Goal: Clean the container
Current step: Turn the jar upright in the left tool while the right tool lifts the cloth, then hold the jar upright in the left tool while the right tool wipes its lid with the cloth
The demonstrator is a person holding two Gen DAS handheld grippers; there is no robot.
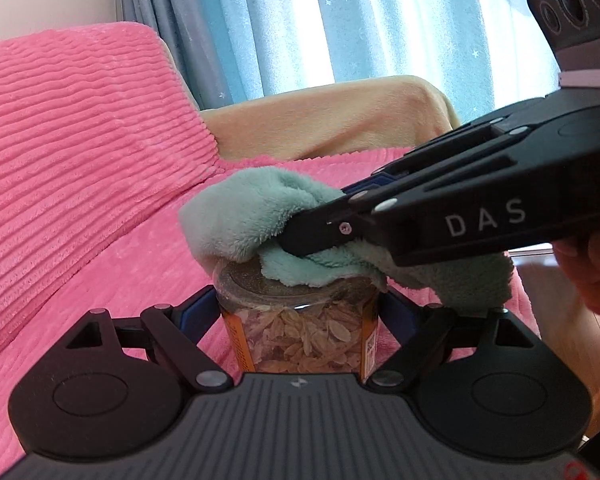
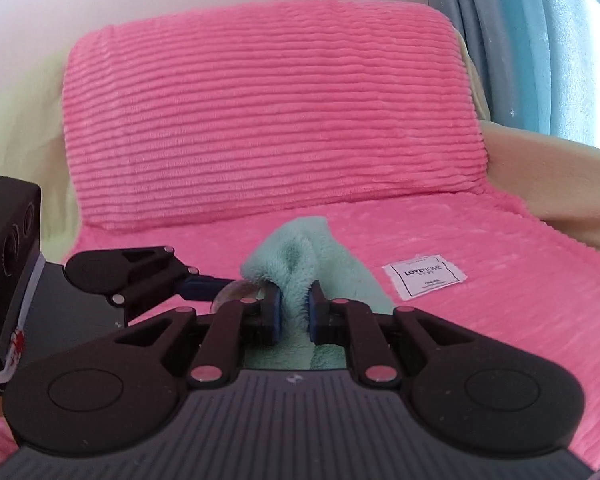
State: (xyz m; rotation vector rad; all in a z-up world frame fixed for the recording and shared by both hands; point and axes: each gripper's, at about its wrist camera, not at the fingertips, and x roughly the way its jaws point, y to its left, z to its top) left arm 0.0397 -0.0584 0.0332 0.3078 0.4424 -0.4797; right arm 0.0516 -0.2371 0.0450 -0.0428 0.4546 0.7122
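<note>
A clear jar point(image 1: 298, 328) stands upright over the pink cover, packed with pale flakes (oats, by the look) and wrapped in an orange label. Its lid is on. A fluffy mint-green cloth point(image 1: 244, 216) lies bunched on the lid's right part, draping down the jar's right side.

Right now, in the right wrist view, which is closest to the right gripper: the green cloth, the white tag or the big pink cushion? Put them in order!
1. Green cloth: pinched in the right gripper jaws.
2. White tag: on the pink seat, to the right.
3. Pink cushion: upright at the back.
</note>
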